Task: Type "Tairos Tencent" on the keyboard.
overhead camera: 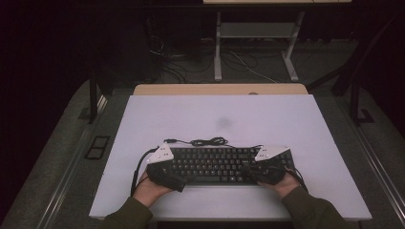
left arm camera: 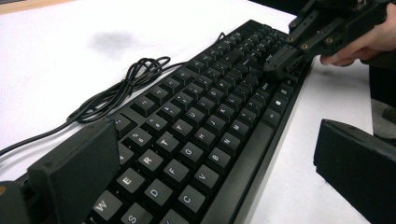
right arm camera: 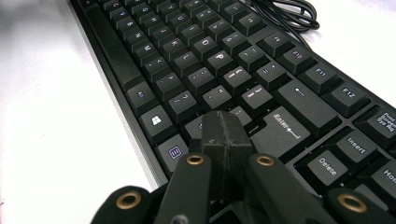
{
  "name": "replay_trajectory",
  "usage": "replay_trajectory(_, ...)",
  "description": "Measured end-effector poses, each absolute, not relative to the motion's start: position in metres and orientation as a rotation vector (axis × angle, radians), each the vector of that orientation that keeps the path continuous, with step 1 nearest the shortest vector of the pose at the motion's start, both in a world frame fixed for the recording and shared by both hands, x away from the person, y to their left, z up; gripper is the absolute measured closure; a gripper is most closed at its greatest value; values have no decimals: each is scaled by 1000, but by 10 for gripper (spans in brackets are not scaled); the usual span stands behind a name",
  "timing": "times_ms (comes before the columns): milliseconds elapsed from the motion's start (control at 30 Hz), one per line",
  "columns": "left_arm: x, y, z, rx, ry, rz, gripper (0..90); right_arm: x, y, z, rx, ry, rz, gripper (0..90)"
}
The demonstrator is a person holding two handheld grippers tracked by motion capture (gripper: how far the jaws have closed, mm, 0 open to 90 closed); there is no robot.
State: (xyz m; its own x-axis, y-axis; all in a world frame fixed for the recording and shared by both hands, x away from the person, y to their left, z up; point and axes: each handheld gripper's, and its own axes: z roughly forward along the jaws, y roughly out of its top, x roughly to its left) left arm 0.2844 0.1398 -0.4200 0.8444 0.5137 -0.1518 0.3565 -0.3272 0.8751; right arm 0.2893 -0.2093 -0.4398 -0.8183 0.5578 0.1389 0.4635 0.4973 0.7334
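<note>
A black keyboard (overhead camera: 217, 164) lies near the front edge of the white tabletop (overhead camera: 239, 119), squarely before the person, its cable (overhead camera: 205, 141) coiled loosely just behind it, out of the way of the keys.

The right gripper (right arm camera: 226, 128) has its fingers (right arm camera: 215, 140) pressed flat together with nothing between them, forming one narrow tip. That tip sits low over the right end of the letter block, by the Enter key (right arm camera: 285, 128) and the Shift row; I judge the closed shape is meant for poking a single key without catching its neighbours. Whether it actually touches a key I cannot tell.

The left gripper (left arm camera: 224, 172) is spread wide, one finger (left arm camera: 79, 163) over the far edge of the keyboard near the W and E keys, the other (left arm camera: 359, 172) over the bare tabletop on the near side. It straddles the left end without pinching it, probably ready to steady the keyboard while the right hand (overhead camera: 286, 183) presses.
</note>
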Motion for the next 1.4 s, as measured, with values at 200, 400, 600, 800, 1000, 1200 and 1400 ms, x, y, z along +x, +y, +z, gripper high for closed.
replay_trajectory(200, 290, 136, -418, 1958, 648, 193, 0, 290, -210, -440, 896, 2616, 1233, 892)
replay_trajectory(400, 300, 130, -415, 1973, 639, 195, 18, 290, -210, -440, 893, 2619, 1235, 892)
replay_trajectory(600, 309, 121, -410, 1969, 638, 200, 57, 290, -210, -440, 895, 2621, 1238, 892)
replay_trajectory(800, 315, 112, -410, 1985, 652, 233, 141, 290, -211, -440, 897, 2623, 1240, 892)
replay_trajectory(1000, 317, 107, -419, 2007, 664, 238, 274, 290, -211, -441, 900, 2622, 1247, 892)
replay_trajectory(1200, 317, 103, -425, 2064, 687, 236, 417, 290, -211, -441, 899, 2624, 1247, 892)
replay_trajectory(1400, 318, 104, -427, 2100, 724, 248, 595, 290, -211, -441, 899, 2623, 1249, 892)
